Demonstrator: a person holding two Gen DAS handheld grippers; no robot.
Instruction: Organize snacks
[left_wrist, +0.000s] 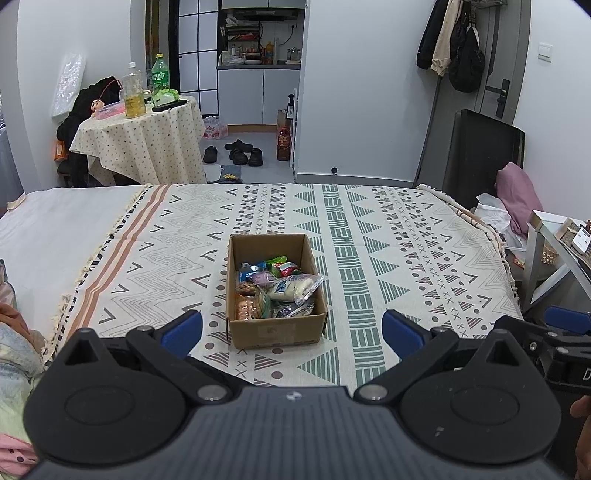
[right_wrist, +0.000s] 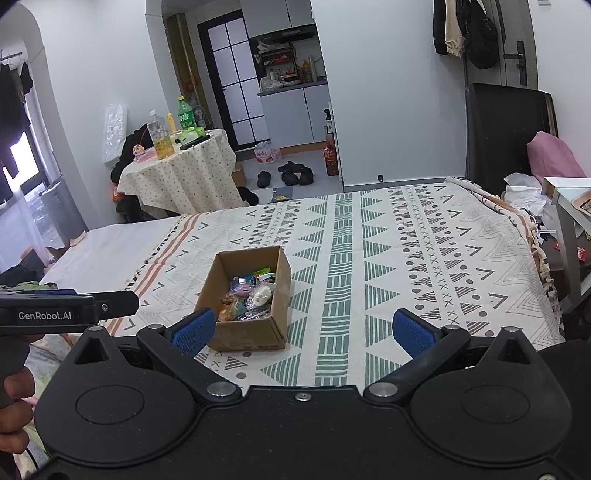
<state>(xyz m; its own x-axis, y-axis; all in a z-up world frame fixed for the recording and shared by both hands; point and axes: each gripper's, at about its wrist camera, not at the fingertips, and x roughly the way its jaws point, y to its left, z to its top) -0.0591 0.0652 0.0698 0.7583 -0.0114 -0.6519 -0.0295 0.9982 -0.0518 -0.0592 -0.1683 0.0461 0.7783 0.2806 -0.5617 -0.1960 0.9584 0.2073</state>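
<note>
Both grippers hang back from the cardboard box (left_wrist: 277, 291), jaws spread wide and holding nothing. From the left wrist view, the left gripper (left_wrist: 291, 330) frames the box's near wall between its blue pads (left_wrist: 183, 330); from the right wrist view, the right gripper (right_wrist: 304, 330) sits nearer the box's right side, its left pad overlapping the near left corner in the picture without clearly touching it.

The box stands upright and open on the patterned blanket (left_wrist: 406, 258), roughly at its middle. Inside it lies a loose heap of wrapped snacks (left_wrist: 275, 288), the largest a clear packet of white rolls (left_wrist: 291, 288) draped over the box's right rim.

By the look of them, the packets are light, soft and crinkly, with slick film that could slide between pads; the rolls would probably crush under a hard squeeze. A pinch on a sealed end or crimped edge seems safest. The box itself looks stiff enough to be gripped by one wall.
</note>
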